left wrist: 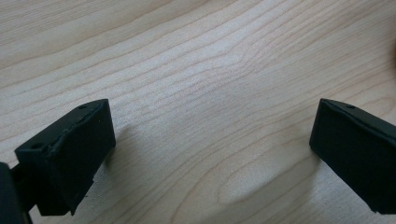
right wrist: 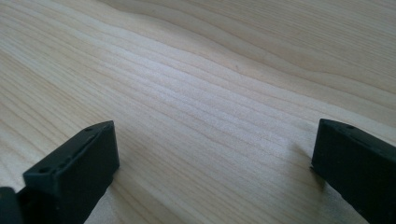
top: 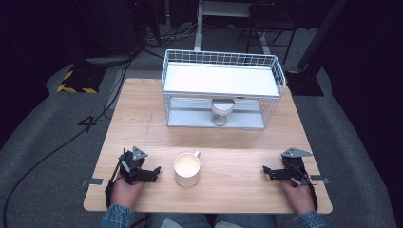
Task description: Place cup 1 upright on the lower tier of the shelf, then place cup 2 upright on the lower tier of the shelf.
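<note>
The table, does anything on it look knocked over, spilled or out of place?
Nothing stands out. The mug stands upright near the front edge, a white cup stands upright on the rack's lower level, and both grippers rest open on bare wood.

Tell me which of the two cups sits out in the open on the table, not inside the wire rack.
The cream mug with the handle, standing on the bare table between the two grippers. The other cup sits on the wire rack's lower level.

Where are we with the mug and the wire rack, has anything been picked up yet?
Nothing looks done. The cream mug stands untouched on the table between the left claw and the right claw; both rest open and empty. One white cup stands inside the wire rack. Probably left: grasping the mug and carrying it to the rack.
</note>
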The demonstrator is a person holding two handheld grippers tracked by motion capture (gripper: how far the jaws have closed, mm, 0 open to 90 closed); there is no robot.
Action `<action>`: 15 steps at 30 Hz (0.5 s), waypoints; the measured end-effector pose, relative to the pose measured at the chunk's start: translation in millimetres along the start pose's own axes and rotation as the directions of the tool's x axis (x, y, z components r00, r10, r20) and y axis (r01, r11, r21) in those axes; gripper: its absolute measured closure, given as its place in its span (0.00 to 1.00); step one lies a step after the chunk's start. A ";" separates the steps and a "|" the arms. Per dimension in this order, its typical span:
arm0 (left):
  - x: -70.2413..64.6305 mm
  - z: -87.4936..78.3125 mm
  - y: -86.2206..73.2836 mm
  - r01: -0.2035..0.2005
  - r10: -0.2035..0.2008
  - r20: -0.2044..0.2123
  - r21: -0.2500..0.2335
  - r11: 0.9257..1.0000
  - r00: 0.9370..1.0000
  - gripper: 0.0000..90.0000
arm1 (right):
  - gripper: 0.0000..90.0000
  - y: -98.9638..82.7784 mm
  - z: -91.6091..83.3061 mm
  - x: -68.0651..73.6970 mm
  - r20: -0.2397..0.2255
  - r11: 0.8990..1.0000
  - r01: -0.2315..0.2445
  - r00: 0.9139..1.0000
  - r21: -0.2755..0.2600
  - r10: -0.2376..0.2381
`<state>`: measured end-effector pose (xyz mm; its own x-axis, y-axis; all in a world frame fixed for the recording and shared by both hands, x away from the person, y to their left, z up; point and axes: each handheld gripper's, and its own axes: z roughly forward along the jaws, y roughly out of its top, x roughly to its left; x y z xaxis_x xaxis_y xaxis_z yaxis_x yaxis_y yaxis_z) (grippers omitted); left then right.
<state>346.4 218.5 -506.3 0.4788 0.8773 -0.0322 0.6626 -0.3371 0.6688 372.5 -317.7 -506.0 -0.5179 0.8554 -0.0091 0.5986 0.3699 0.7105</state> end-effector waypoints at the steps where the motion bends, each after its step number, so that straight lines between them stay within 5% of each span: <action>1: 0.0 0.0 0.0 0.000 0.000 0.000 0.000 1.000 1.000 0.01 | 0.00 0.1 0.1 0.0 0.001 1.000 0.000 1.000 0.000 0.000; 15: 0.5 -1.9 1.5 0.025 -0.025 -0.004 0.012 1.000 1.000 0.00 | 0.00 0.3 0.3 0.3 0.002 1.000 -0.002 1.000 0.000 0.002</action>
<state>346.5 219.1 -503.9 0.4601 0.8867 -0.0458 0.6814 -0.3195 0.6585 372.7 -317.3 -506.0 -0.5149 0.8572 -0.0091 0.6001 0.3680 0.7102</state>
